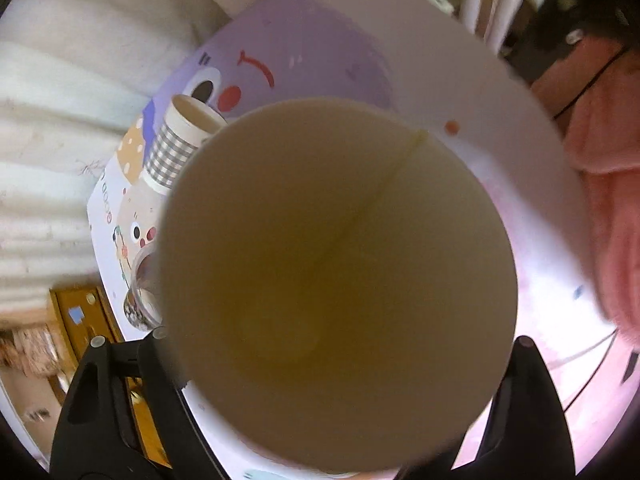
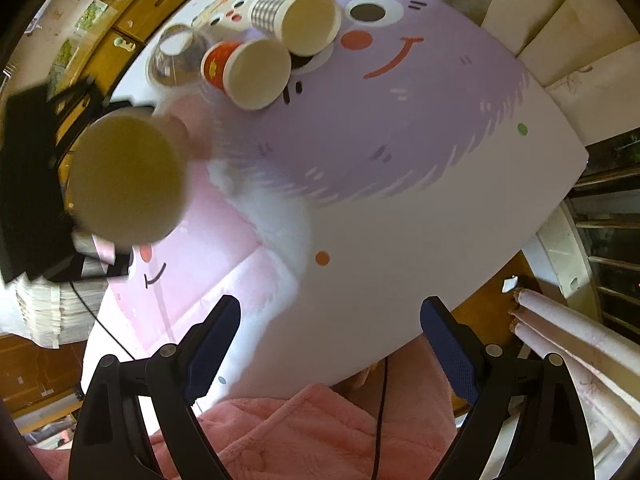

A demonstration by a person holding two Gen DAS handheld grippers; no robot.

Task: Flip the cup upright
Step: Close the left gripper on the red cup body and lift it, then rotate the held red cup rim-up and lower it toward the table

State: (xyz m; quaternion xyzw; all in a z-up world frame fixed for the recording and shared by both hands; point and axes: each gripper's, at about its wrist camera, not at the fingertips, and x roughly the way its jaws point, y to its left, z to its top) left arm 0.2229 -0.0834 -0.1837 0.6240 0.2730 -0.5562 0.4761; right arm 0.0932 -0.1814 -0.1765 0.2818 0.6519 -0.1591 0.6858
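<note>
My left gripper is shut on a paper cup. The cup's open mouth faces the left wrist camera and fills that view, showing its cream inside and seam. In the right wrist view the same cup is held in the air at the left, above the table, by the black left gripper. My right gripper is open and empty above the table's near edge.
On the cartoon-printed table stand a grey checked paper cup, a red paper cup and a clear plastic cup, mouth down. A pink fleece sleeve lies below. Wooden drawers and sofa cushions surround the table.
</note>
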